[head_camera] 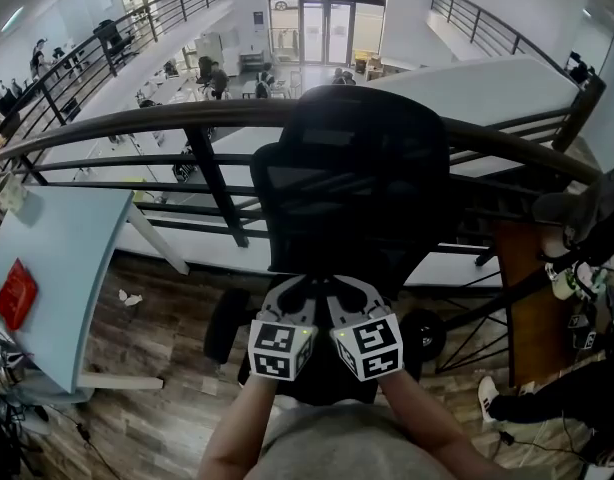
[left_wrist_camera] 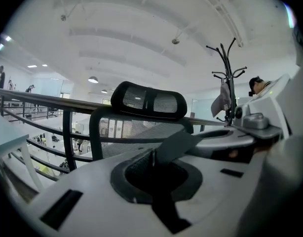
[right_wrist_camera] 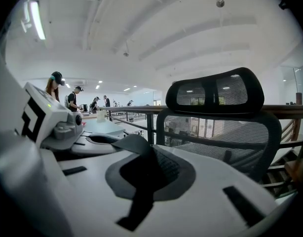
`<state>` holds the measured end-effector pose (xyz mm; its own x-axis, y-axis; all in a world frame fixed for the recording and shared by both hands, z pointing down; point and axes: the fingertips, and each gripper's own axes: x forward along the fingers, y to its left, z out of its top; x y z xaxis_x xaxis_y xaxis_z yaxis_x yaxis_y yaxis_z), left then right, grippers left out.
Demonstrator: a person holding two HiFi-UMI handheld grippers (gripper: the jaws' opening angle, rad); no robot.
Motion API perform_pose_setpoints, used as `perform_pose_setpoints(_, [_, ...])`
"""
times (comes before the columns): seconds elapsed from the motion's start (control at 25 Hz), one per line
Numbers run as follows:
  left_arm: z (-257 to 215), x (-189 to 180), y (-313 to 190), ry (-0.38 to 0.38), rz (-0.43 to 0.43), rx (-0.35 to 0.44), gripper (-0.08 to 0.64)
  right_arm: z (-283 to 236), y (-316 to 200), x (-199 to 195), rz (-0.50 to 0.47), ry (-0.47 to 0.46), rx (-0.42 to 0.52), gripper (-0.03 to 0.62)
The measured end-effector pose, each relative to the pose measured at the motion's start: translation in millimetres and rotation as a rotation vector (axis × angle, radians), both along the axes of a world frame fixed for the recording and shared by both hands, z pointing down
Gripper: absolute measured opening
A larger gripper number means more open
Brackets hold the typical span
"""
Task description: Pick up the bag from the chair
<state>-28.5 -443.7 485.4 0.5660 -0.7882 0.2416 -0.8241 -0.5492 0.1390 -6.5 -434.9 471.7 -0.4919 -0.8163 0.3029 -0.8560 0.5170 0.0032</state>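
Note:
A black mesh office chair [head_camera: 357, 168] stands against the railing; its headrest [left_wrist_camera: 149, 100] [right_wrist_camera: 215, 90] fills both gripper views. Both grippers hover side by side over the seat, nearly touching. The left gripper [head_camera: 292, 293] [left_wrist_camera: 154, 167] is shut on a dark grey bag strap [left_wrist_camera: 176, 144] that runs across to the right gripper [head_camera: 352, 293] [right_wrist_camera: 149, 169]. That gripper is shut on the same strap [right_wrist_camera: 132, 144]. The bag's body is hidden under the grippers and merges with the black seat.
A dark curved railing [head_camera: 137, 118] runs behind the chair, with a drop to a lower floor beyond. A pale blue table [head_camera: 57, 258] with a red item [head_camera: 17, 293] is at the left. A coat stand [left_wrist_camera: 229, 83] and a seated person's leg [head_camera: 547, 393] are at the right.

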Motion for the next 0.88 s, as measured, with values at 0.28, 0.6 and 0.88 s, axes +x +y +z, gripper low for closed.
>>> perform_pose_setpoints(0.28, [-20.1, 10.1, 8.0, 0.025, 0.032, 0.037, 0.005, -16.6, 6.8, 5.7, -0.012, -0.027, 0.018, 0.002])
perform_pose_setpoints(0.6, [-31.9, 13.4, 14.2, 0.043, 0.035, 0.028, 0.003, -27.6, 12.6, 7.8, -0.02, -0.047, 0.019, 0.002])
perform_pose_setpoints(0.88, [-46.6, 13.3, 18.8, 0.055, 0.019, 0.04, 0.002, -40.9, 17.6, 6.7, -0.034, -0.052, 0.027, 0.0])
